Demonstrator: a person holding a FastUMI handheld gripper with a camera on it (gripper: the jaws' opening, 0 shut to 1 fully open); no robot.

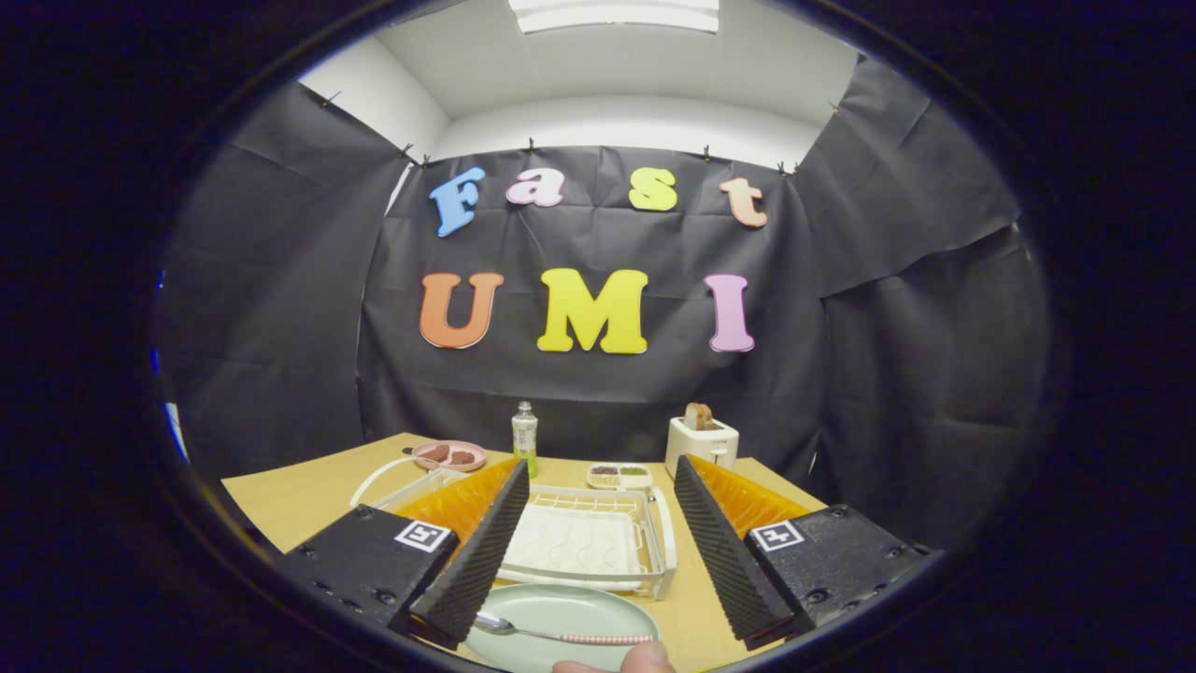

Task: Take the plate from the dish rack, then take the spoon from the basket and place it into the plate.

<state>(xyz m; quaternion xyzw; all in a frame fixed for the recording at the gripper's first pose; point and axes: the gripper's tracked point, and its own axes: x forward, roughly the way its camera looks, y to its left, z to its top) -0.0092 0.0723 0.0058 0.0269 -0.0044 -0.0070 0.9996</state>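
A pale green plate (561, 608) lies flat on the wooden table (290, 500), low between my fingers. A spoon (551, 634) with a pink handle rests across the plate, its bowl close to my left finger (472, 551). My gripper (598, 612) is open, the fingers spread wide above the plate and gripping nothing. The white dish rack (584, 537) stands just beyond the plate, between the fingers. A white basket (411, 481) is partly hidden behind my left finger.
At the back of the table stand a pink dish with brown food (448, 455), a bottle (524, 436), a small divided tray (619, 476) and a white toaster with bread (701, 439). A fingertip of a person (645, 659) shows at the plate's near rim.
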